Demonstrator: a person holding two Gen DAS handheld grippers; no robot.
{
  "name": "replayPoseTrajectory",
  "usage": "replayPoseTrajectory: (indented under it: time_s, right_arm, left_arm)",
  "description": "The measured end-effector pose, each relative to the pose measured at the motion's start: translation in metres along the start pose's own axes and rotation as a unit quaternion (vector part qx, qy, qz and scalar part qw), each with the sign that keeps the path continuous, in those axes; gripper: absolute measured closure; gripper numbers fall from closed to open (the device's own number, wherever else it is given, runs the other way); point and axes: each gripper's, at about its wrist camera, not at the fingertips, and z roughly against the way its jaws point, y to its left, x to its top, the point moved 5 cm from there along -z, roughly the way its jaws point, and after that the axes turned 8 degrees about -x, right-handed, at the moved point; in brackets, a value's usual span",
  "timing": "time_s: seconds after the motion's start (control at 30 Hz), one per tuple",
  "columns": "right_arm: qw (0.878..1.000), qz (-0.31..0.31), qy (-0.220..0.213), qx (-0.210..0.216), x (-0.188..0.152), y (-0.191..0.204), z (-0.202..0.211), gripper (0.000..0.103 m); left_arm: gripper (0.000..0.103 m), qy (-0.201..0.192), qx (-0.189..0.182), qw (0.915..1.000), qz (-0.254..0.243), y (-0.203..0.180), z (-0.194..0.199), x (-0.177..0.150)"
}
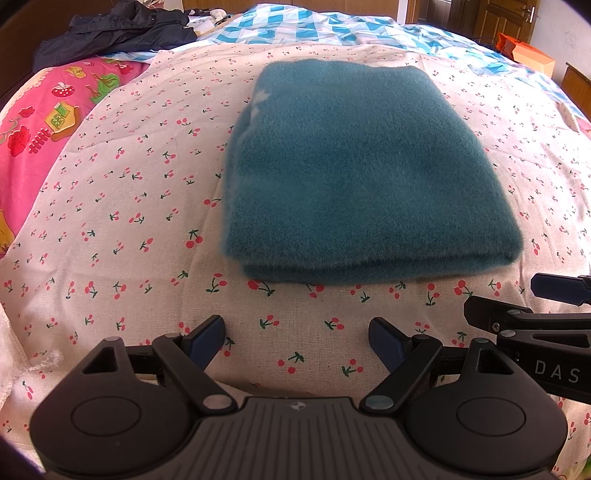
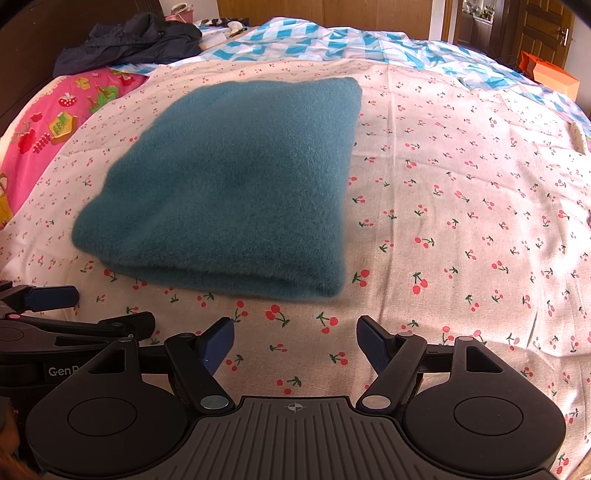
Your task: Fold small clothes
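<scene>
A fuzzy teal garment [image 1: 351, 170] lies folded into a thick rectangle on a cream cherry-print cloth [image 1: 129, 206]. It also shows in the right wrist view [image 2: 236, 188], left of centre. My left gripper [image 1: 297, 339] is open and empty, just short of the garment's near folded edge. My right gripper [image 2: 295, 341] is open and empty, near the garment's near right corner. The right gripper's fingers [image 1: 554, 286] show at the right edge of the left wrist view, and the left gripper's fingers [image 2: 51, 297] show at the left edge of the right wrist view.
The cherry-print cloth [image 2: 461, 192] covers a bed. A pink cartoon-print sheet [image 1: 44, 136] lies at the left. A blue-and-white checked cover [image 1: 332, 26] lies at the back. A dark jacket [image 1: 118, 29] is heaped at the back left. An orange box [image 2: 550, 74] stands at the far right.
</scene>
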Motion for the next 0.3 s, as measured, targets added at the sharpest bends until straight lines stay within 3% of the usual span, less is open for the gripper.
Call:
replayPoseTrajectory:
  time_s: [0.3]
  right_arm:
    - [1.0,-0.001,0.0,0.001,0.0,0.0001,0.0,0.029]
  left_arm:
    - [0.015,0.0,0.002,1.0,-0.001,0.0,0.0006,0.0]
